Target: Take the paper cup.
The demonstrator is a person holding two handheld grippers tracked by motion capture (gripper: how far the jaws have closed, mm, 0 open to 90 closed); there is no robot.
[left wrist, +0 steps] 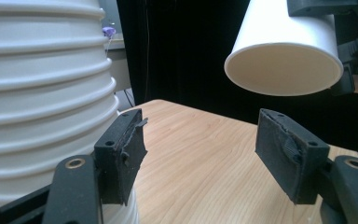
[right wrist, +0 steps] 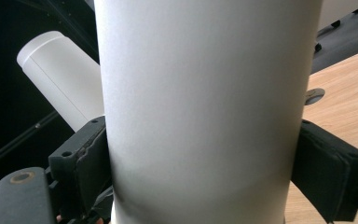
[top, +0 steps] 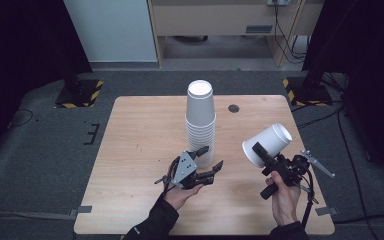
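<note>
A tall stack of upside-down white paper cups (top: 200, 120) stands near the middle of the wooden table (top: 140, 140). My left gripper (top: 211, 157) lies low beside the foot of the stack, jaws open and nothing between them. In the left gripper view one pad (left wrist: 121, 154) sits next to the ribbed stack (left wrist: 42, 93). My right gripper (top: 265, 152) is shut on a single white cup (top: 267, 144), held tilted in the air over the table's right side. That cup (right wrist: 200, 102) is pressed between both jaws, with the stack (right wrist: 58, 77) behind it. Its open mouth (left wrist: 284, 70) faces the left gripper.
A small round grey cap (top: 233, 108) is set in the table behind the stack. Two dark stands with yellow-black striped bases (top: 80, 92) (top: 305, 90) sit on the floor past the table's far corners. Cables trail on the floor at the right.
</note>
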